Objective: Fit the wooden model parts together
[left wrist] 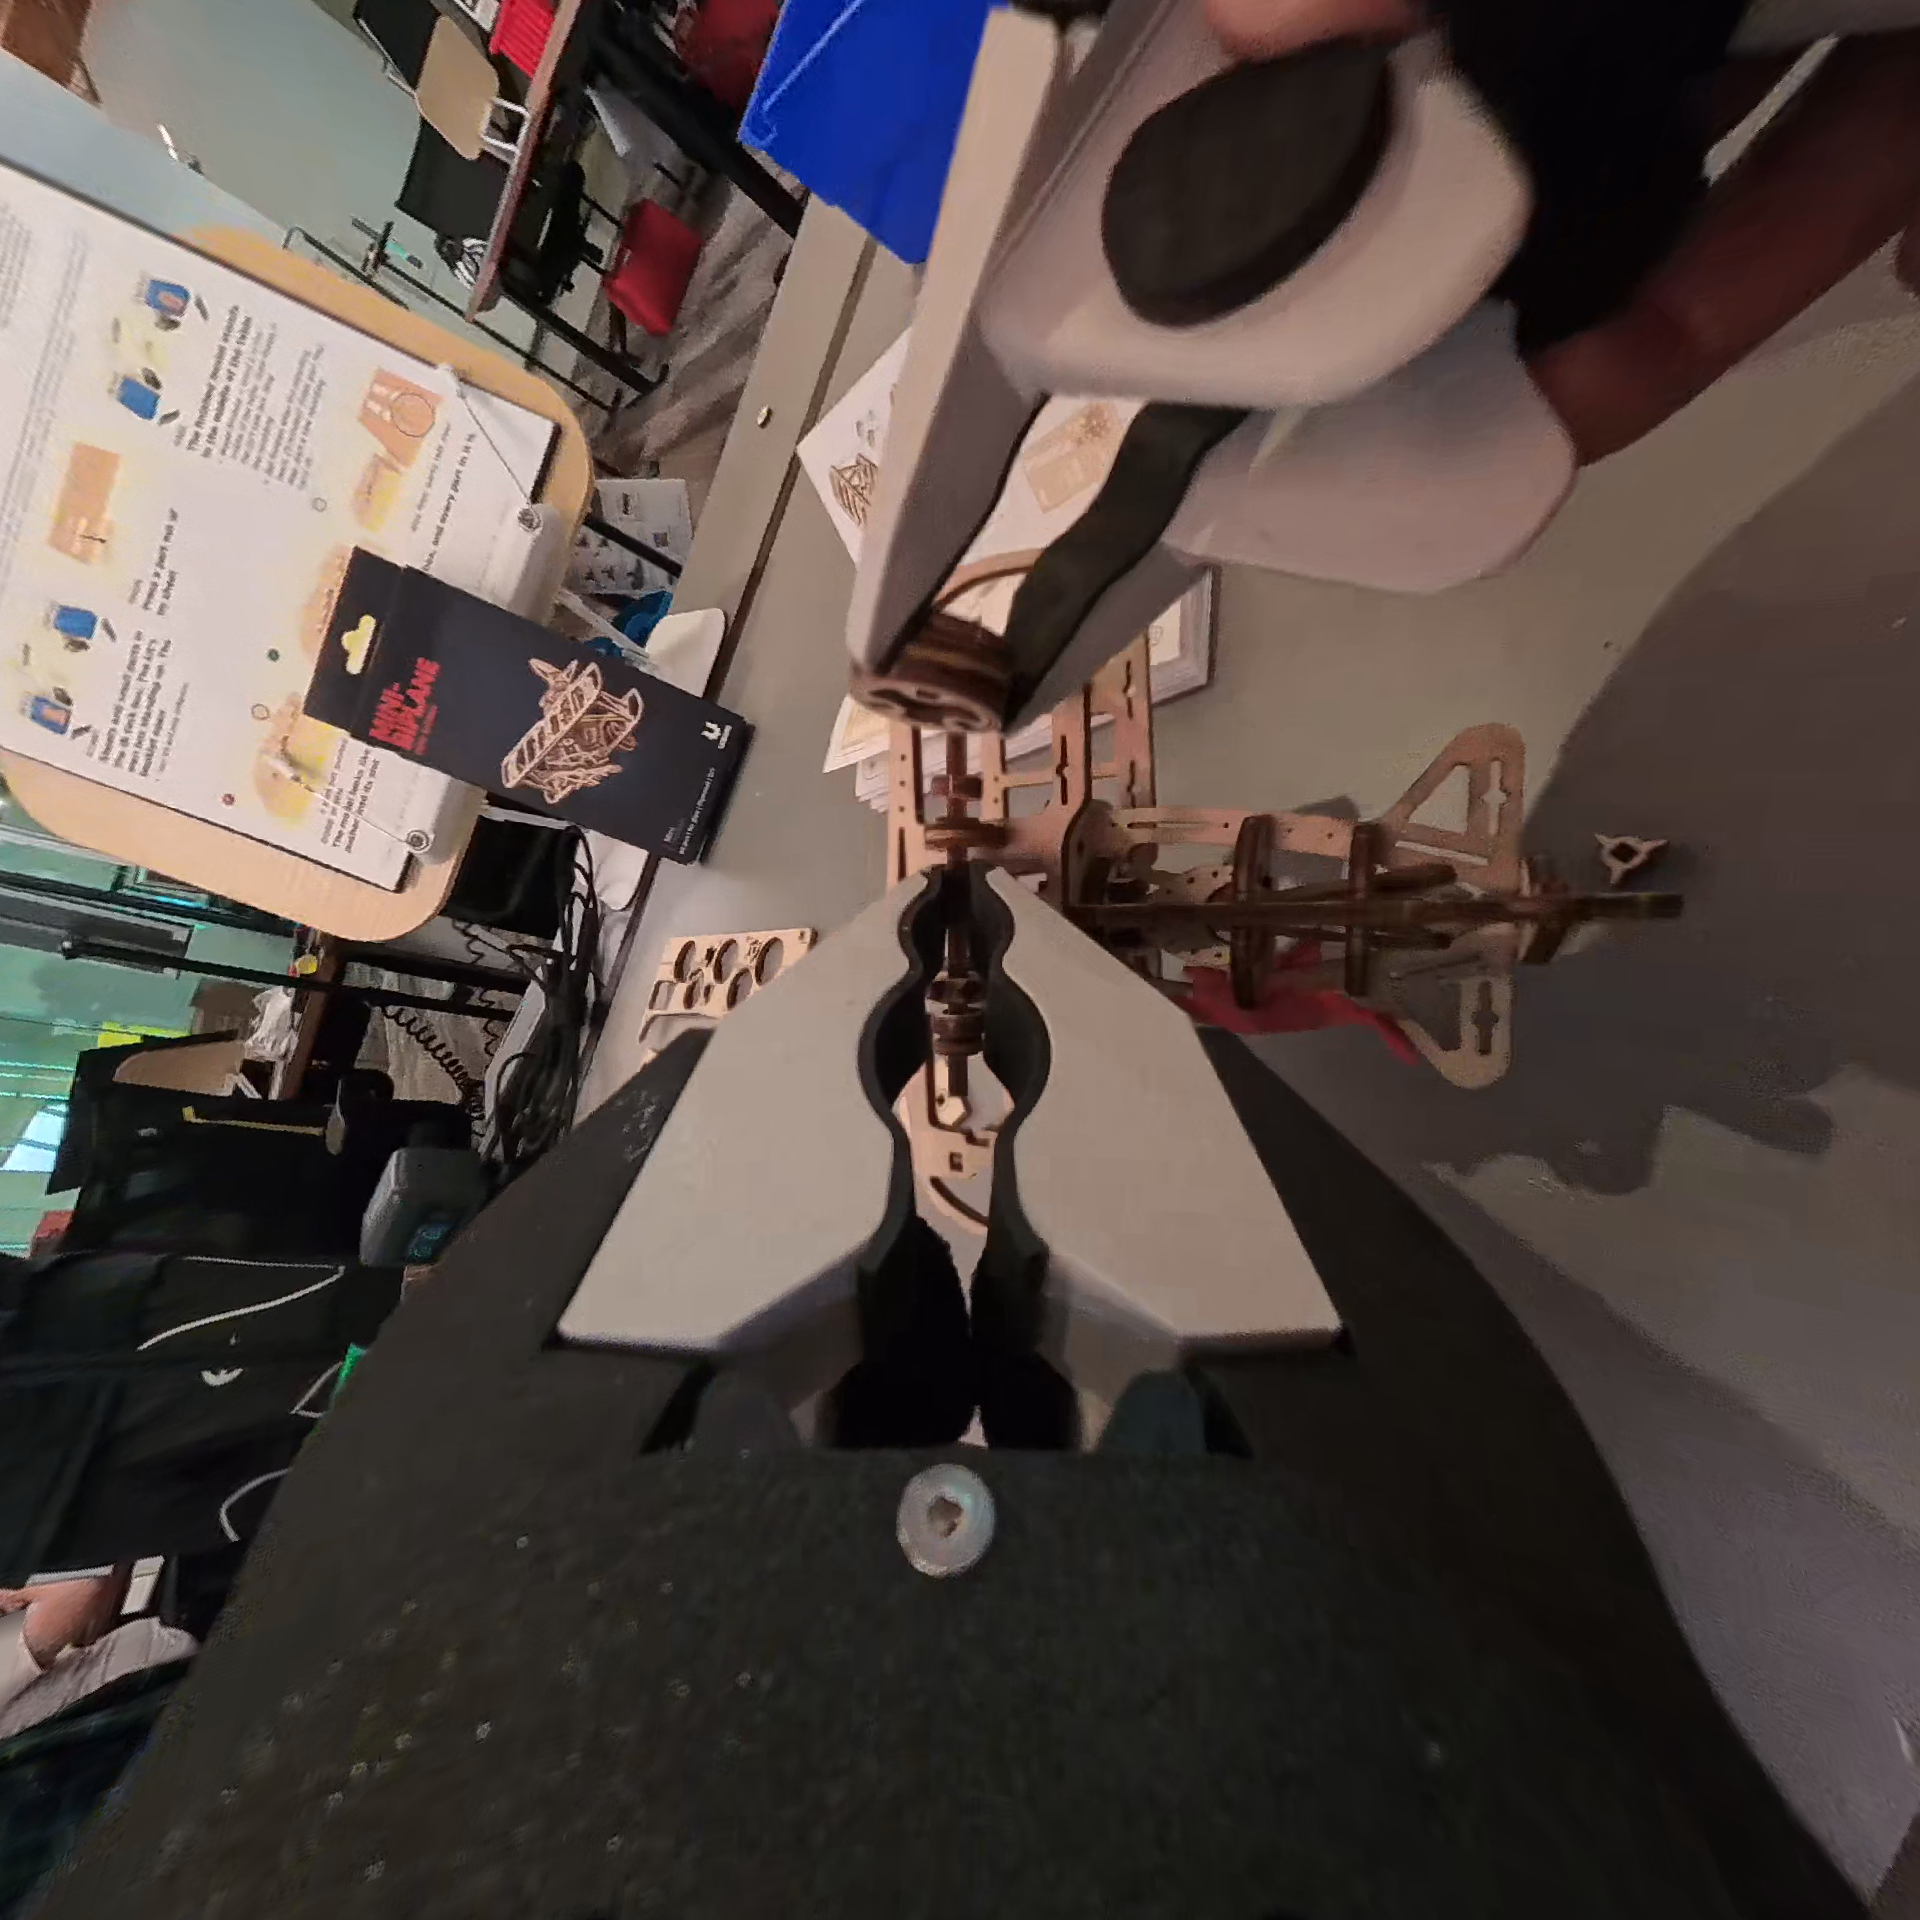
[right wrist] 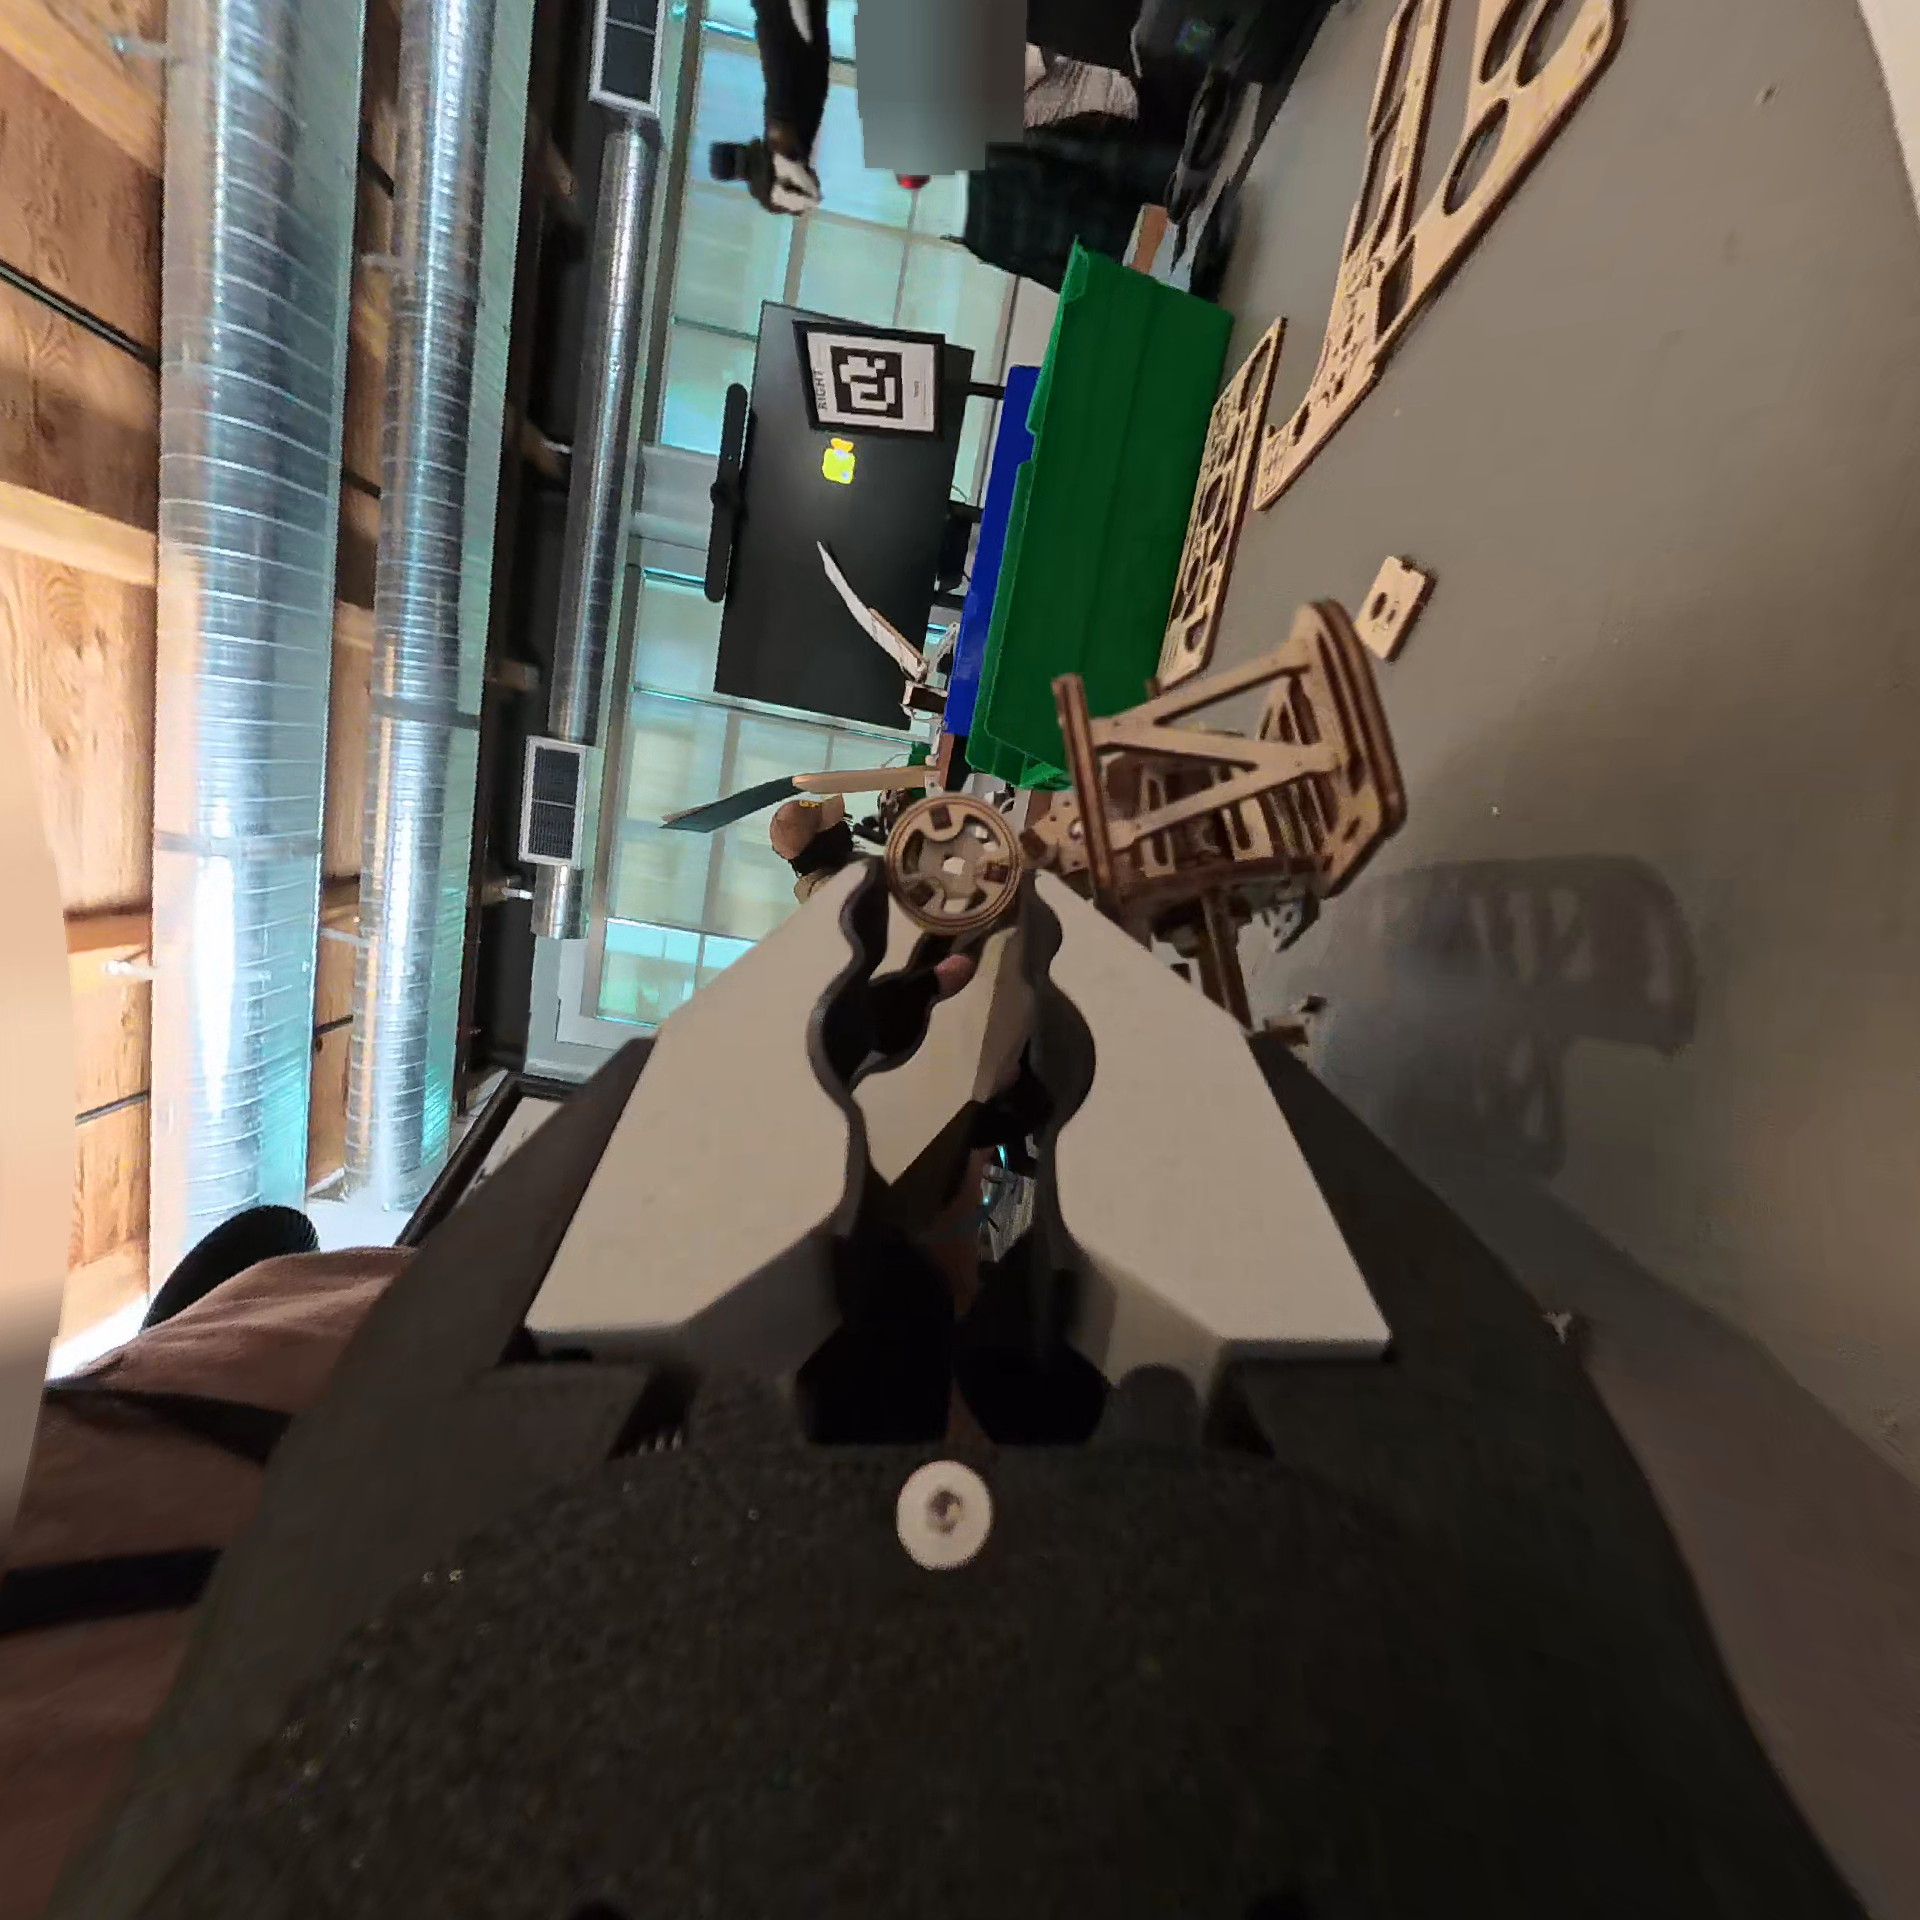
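Observation:
In the left wrist view my left gripper (left wrist: 956, 888) is shut on a thin wooden axle (left wrist: 953, 805) that carries small discs. The axle sticks out past the fingertips. My right gripper (left wrist: 935, 691) comes in from the top, shut on a round wooden wheel (left wrist: 930, 675), and holds it right at the axle's far end. In the right wrist view the right gripper (right wrist: 951, 899) pinches the same wheel (right wrist: 951, 860) at its fingertips, hub hole facing the camera. The partly built wooden plane model (left wrist: 1299, 904) stands on the grey table behind; it also shows in the right wrist view (right wrist: 1226, 790).
Laser-cut wooden sheets (left wrist: 727, 966) (right wrist: 1455, 208) lie on the table, with a small square piece (right wrist: 1397, 608). A black product box (left wrist: 520, 727) and an instruction board (left wrist: 208, 520) stand at the left. A green bin (right wrist: 1101, 520) and a blue bin (left wrist: 862, 104) stand at the back. Both grippers' tips are close together, under 4 cm apart.

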Demonstrator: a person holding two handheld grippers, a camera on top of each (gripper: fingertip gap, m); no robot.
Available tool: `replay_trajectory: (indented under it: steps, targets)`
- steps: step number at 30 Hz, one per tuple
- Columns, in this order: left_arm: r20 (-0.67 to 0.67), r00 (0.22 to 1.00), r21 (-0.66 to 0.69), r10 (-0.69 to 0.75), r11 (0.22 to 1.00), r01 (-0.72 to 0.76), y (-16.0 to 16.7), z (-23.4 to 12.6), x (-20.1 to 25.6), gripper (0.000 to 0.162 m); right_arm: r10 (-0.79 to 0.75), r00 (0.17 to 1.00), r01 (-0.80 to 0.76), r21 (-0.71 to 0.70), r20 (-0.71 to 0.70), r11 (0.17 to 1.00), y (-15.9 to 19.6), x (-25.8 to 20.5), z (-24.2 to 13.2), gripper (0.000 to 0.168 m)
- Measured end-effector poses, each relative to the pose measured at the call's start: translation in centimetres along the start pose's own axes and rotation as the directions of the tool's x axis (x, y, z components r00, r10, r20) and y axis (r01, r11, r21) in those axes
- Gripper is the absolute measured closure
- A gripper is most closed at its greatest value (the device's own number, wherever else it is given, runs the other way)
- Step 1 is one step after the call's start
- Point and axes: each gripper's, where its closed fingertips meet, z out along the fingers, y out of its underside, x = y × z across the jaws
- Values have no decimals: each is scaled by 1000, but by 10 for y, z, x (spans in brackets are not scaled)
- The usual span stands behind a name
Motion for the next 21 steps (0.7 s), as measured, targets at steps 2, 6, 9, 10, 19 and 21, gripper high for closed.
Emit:
replay_trajectory:
  steps: [2, 6, 9, 10, 19, 21]
  targets:
    - [7, 1000, -6, 26, 1000, -26, 0, -2, 1, 162, 16, 1000, -16, 9, -4, 1000, 3, 2, 0, 145]
    - [51, 996, -27, 67, 997, -66, 5, -5, 1, 162, 25, 999, -24, 34, -37, 999, 4, 7, -1, 145]
    - [64, 994, -39, 85, 996, -83, 7, -7, 0, 162, 50, 997, -48, 33, -56, 998, 6, 10, 0, 145]
    - [63, 994, -35, 91, 995, -89, 6, -8, 1, 162, 59, 996, -56, 39, -63, 998, 6, 12, 0, 146]
    - [70, 988, -43, 137, 990, -135, 8, -9, 5, 162, 128, 985, -125, 32, -116, 992, 9, 17, 6, 145]
    - [73, 987, -44, 141, 989, -138, 8, -9, 4, 162, 139, 983, -137, 23, -122, 990, 10, 16, 7, 145]
